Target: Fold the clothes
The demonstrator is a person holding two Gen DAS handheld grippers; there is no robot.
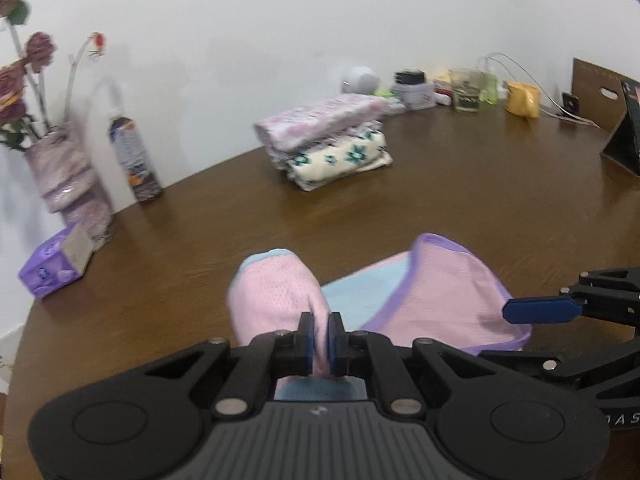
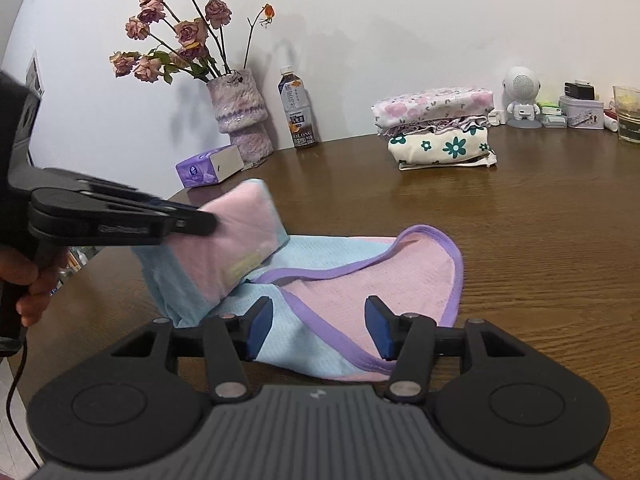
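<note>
Black, ribbed housing of the left gripper (image 1: pixel 320 340) fills the lower edge of the left wrist view. Its blue-padded jaws are clenched on a raised fold of the pink and light-blue mesh garment with purple binding (image 1: pixel 440 292). The gathered fold stands up from the jaws, lifted clear of the dark brown wooden table (image 1: pixel 480 208). The remainder of the garment lies flat on the table just beyond and to the right.

The right gripper (image 2: pixel 318 328) hovers over the flat part of the garment. Its jaws stand apart, released, with fabric beneath them and nothing pressed between the pads.

A person's hand (image 2: pixel 34 284) grips the handle of the left gripper at the left edge of the right wrist view.

Further back on the table rests a stack of folded floral clothes (image 2: pixel 438 128). Near the wall stand a purple tissue pack (image 2: pixel 208 168), a fuzzy lilac vase holding dried pink roses (image 2: pixel 240 112), and a brown tea bottle (image 2: pixel 298 108). A white round-headed figurine (image 2: pixel 520 96) stands to the right of the stack.
</note>
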